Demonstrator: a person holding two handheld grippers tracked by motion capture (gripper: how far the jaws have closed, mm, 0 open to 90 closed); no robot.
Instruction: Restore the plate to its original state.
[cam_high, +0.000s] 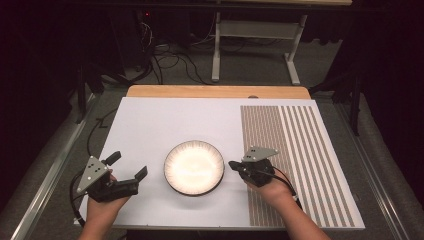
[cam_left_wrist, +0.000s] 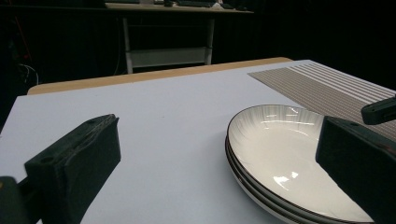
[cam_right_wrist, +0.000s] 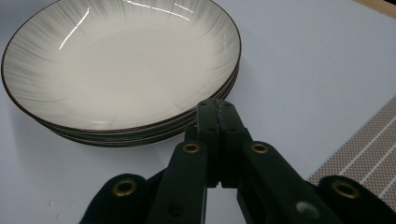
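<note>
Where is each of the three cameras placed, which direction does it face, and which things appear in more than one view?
High view: above the person's side, facing forward and down on the white table sheet; both forearms, left gripper and right gripper show.
Left gripper view: rides on the left gripper, looking between its open jaws across the table.
Right gripper view: rides on the right gripper, jaws shut, close to the plates' rim.
Shared: all three show the stack of round white dark-rimmed plates and the brown striped mat.

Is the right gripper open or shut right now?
Shut. The right gripper has its two jaws pressed together with nothing between them, its tip beside the rim of the stacked plates.
</note>
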